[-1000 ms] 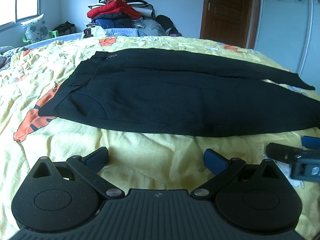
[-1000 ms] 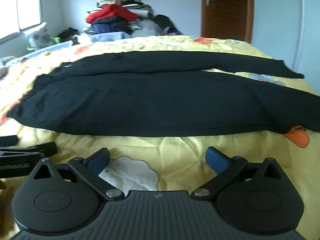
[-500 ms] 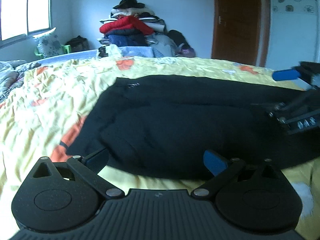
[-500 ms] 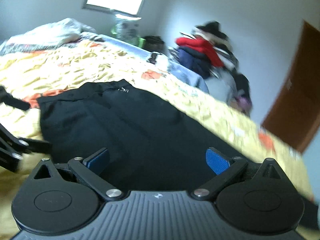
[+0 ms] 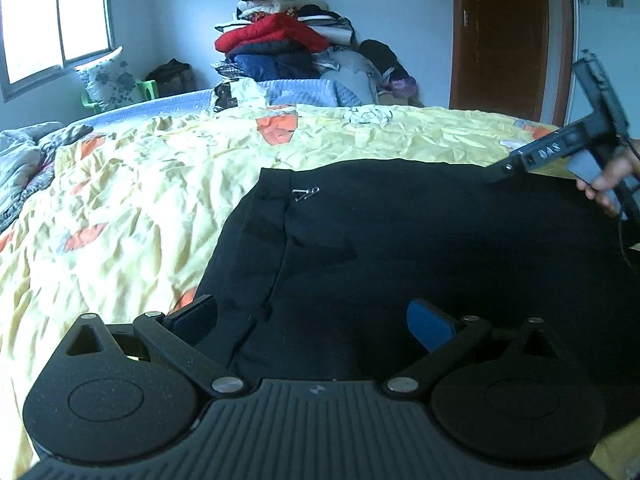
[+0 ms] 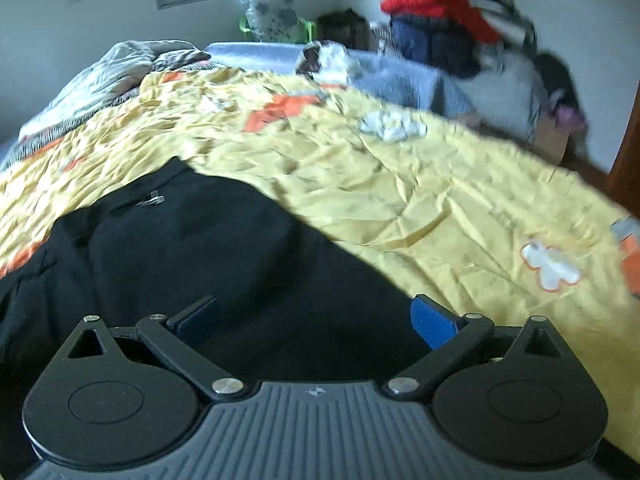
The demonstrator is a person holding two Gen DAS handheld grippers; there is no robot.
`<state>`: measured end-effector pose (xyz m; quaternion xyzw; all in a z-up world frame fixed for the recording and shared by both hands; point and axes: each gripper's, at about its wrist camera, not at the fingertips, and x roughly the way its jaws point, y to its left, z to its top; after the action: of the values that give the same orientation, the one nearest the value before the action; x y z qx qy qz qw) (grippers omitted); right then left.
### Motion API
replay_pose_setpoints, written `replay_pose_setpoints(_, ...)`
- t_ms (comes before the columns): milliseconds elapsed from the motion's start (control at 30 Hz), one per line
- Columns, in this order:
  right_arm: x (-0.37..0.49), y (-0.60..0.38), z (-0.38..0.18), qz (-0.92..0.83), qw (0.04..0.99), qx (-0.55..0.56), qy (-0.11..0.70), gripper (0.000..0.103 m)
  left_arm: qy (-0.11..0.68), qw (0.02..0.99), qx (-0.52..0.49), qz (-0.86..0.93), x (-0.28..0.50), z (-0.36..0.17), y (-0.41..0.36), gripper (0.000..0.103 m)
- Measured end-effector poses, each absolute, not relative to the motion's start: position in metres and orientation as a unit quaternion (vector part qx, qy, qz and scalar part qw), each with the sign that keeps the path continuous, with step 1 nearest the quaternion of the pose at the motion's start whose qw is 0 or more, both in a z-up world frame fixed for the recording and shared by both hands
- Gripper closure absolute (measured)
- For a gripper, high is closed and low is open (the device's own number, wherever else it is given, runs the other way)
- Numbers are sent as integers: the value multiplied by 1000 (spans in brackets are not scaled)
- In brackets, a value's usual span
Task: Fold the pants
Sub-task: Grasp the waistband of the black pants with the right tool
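Black pants (image 5: 420,248) lie flat on a yellow bedspread (image 5: 132,200), their waistband with a small metal clasp (image 5: 306,193) toward the left. My left gripper (image 5: 310,318) hovers open over the near waist edge of the pants, its blue pads wide apart with nothing between them. In the right wrist view the pants (image 6: 208,248) fill the lower left. My right gripper (image 6: 314,316) is open above the far edge of the pants, where black cloth meets the bedspread (image 6: 400,184). The right tool's body (image 5: 580,148) and a hand (image 5: 612,176) show at the right of the left wrist view.
A pile of clothes (image 5: 288,44) stands beyond the bed's far side. A brown door (image 5: 504,36) is at the back right, a window (image 5: 56,16) at the back left. A floral pillow (image 5: 108,80) rests on a green chair. Rumpled grey bedding (image 6: 108,80) lies at the bed's left end.
Both grippers have moved from the near bedside in over the pants toward the waist end. The right one has swung left and reached the far edge; its view is blurred by motion.
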<state>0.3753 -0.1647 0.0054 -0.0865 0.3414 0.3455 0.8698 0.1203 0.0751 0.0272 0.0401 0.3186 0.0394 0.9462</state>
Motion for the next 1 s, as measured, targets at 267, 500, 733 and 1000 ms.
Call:
replay_pose_setpoints(267, 441, -166, -18, 424, 820, -73, 378, 24, 329, 943, 37, 23, 178, 27, 76, 1)
replay_pose_setpoints(500, 409, -149, -14, 447, 810, -161, 343, 97, 355, 934, -44, -2, 242, 33, 88, 1)
replay_pose_setpoints(733, 297, -120, -3, 402, 816, -367, 197, 99, 408, 873, -267, -29, 307, 28, 132, 2)
replay_pose_setpoints(1000, 219, -111, -19, 381, 784, -478, 108, 100, 468, 800, -373, -37, 356, 5, 151, 5)
